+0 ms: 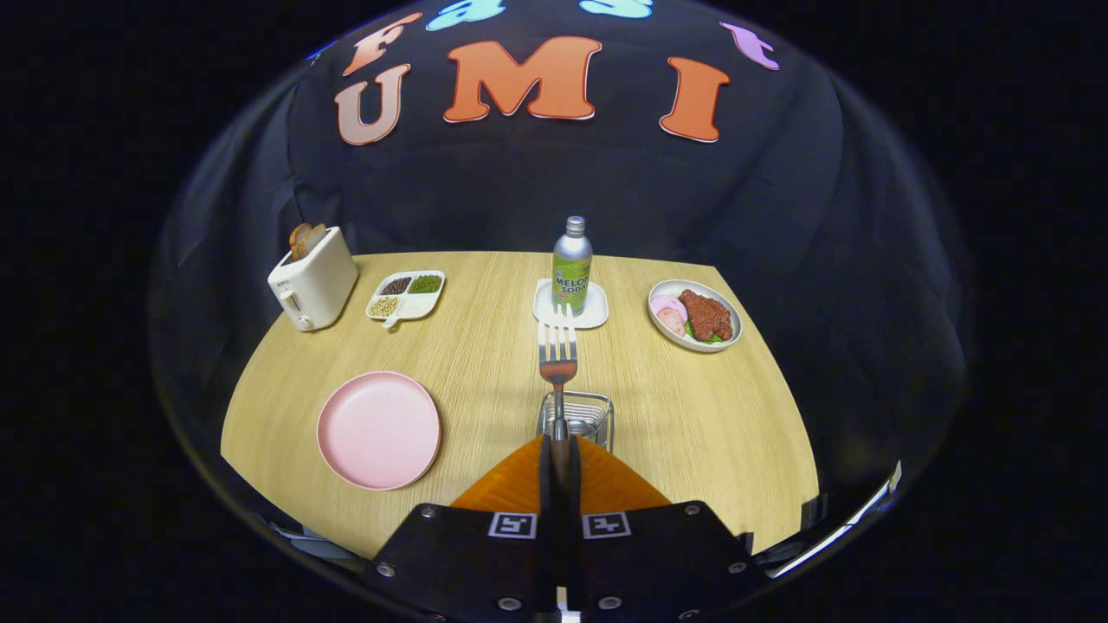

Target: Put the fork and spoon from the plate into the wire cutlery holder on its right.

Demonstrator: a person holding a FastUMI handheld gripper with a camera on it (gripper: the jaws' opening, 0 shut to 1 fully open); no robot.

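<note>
My gripper (559, 450) is shut on the handle of a metal fork (558, 350). The fork points straight ahead, tines away from me, over the wire cutlery holder (578, 417). That holder stands on the wooden table just beyond my fingertips, and its near part is hidden behind them. To the holder's left lies the pink plate (378, 430), bare on top. I cannot make out a spoon on the plate or inside the holder.
Farther back stand a green soda bottle (571, 268) on a white coaster (570, 305), a white toaster (312, 279) with bread, a divided dish of beans (407, 296), and a plate of meat and vegetables (695, 315). The table's front edge (286, 510) curves near the pink plate.
</note>
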